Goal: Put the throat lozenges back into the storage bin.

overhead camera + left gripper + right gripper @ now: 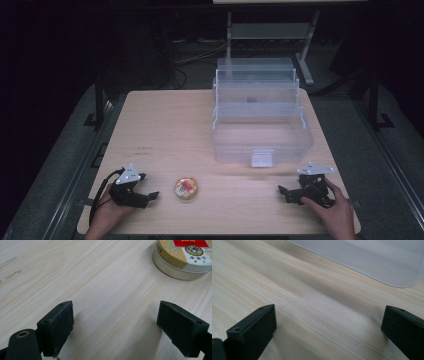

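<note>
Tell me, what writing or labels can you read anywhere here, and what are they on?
Round tin: red label with gold characters, too blurred and cut off to read.
Round tin, white patch with a round emblem: small dark characters, too small to read.
Clear plastic box: no readable text.
Table: small dark marks, unreadable.

A pale wooden table (165, 125) is carrying everything. A clear plastic storage box (260, 135) with stepped, folded-out trays is sitting toward the far right edge of the tabletop, its white latch facing the near edge. A small round tin (186, 188) with a gold and red lid is lying near the near edge, left of its middle.
</note>
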The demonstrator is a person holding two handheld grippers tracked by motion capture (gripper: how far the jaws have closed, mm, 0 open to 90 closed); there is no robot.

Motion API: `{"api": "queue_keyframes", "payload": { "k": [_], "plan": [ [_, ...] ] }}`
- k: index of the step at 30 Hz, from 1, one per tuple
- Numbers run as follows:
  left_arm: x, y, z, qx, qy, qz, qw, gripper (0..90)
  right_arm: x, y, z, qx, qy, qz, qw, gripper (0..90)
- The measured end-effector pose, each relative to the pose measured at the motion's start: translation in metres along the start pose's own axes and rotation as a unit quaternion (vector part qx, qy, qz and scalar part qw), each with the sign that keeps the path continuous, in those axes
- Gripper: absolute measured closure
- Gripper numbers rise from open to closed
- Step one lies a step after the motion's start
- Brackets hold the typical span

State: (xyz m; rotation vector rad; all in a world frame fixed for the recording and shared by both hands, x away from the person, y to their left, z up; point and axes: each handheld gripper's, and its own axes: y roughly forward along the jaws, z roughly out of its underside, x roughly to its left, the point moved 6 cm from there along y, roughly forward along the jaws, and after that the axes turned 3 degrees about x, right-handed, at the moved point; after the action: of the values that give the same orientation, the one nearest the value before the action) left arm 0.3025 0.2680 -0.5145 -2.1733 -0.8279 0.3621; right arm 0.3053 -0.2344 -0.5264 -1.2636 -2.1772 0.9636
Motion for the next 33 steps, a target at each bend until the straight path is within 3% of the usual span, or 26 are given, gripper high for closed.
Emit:
{"api": "queue_keyframes", "payload": {
  "k": [15, 33],
  "plan": [
    [-0.005, -0.008, -0.008, 0.004, -0.009, 0.016, 0.9998, 13.7, 0.0, 0.0, 0.0, 0.0, 0.0, 0.0, 1.0, 0.0],
    [-0.018, -0.009, -0.023, 0.025, 0.012, 0.048, 0.9985, 14.0, 0.0, 0.0, 0.0, 0.0, 0.0, 0.0, 1.0, 0.0]
  ]
}}
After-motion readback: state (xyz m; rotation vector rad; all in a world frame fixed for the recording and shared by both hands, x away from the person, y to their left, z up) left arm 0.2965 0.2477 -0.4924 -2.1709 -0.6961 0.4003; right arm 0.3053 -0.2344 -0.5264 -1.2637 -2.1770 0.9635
